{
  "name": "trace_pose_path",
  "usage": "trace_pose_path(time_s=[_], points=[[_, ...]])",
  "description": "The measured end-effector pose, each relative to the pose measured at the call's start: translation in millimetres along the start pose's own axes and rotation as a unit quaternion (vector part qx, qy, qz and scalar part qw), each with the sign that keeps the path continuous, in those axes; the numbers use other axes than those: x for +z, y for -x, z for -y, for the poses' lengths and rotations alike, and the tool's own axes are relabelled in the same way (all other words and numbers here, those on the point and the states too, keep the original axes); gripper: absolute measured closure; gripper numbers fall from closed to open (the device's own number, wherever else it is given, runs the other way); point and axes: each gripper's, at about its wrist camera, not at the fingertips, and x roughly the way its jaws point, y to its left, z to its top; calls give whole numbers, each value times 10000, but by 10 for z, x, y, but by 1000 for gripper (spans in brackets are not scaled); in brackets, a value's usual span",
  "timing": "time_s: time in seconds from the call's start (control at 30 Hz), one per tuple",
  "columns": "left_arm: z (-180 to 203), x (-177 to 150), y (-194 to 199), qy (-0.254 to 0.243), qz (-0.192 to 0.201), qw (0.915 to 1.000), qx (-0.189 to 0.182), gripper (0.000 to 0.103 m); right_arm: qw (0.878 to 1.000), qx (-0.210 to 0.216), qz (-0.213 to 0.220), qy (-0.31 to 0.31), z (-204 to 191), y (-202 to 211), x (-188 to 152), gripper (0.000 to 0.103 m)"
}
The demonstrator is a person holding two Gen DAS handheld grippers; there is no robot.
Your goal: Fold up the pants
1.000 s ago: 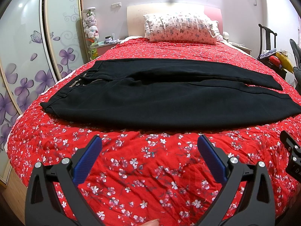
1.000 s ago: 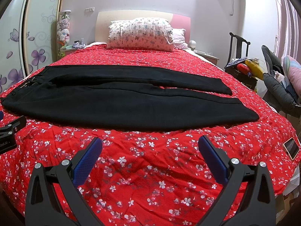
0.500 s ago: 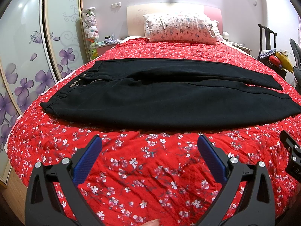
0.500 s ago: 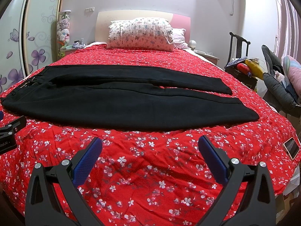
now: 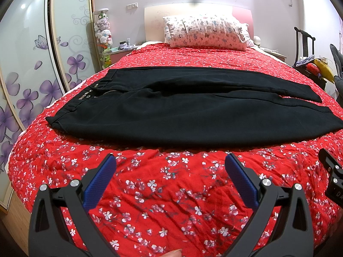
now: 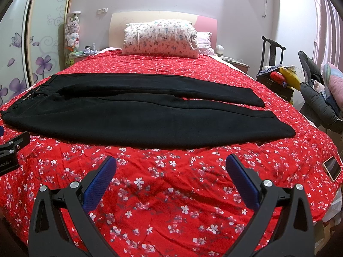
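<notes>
Black pants (image 5: pixel 182 111) lie flat across the red floral bedspread (image 5: pixel 171 192), waistband at the left, both legs stretched to the right; they also show in the right wrist view (image 6: pixel 150 115). The leg hems end at the right (image 6: pixel 278 128). My left gripper (image 5: pixel 170 162) is open and empty, hovering over the bedspread in front of the pants' near edge. My right gripper (image 6: pixel 171 162) is open and empty, also short of the near edge, further to the right. Neither touches the pants.
A patterned pillow (image 5: pixel 203 32) lies at the headboard. A wardrobe with purple flowers (image 5: pixel 25 75) stands at the left. A phone (image 6: pixel 332 168) lies at the bed's right edge. A chair with toys (image 6: pixel 278 79) and clothes (image 6: pixel 317 98) stand to the right.
</notes>
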Motion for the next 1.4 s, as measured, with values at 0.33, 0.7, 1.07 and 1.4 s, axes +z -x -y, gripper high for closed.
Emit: trace_pose_path(time_s=[0.33,0.7,1.07,1.4], points=[[-3,1,-3,13,2,10000,-3,2,10000,-4,0,-10,5,-1,-6,1],[-1,1,0,4,2,10000,2,2,10000,-5,-2,-10,3,-4,-9,1],[-3,2,0,5,8,10000,3,2,10000,3,-9,-32,12,-15,-18,1],[-52,268,-25,108,23,9999,2,2,9965,712,186,-392,400,66,290,1]])
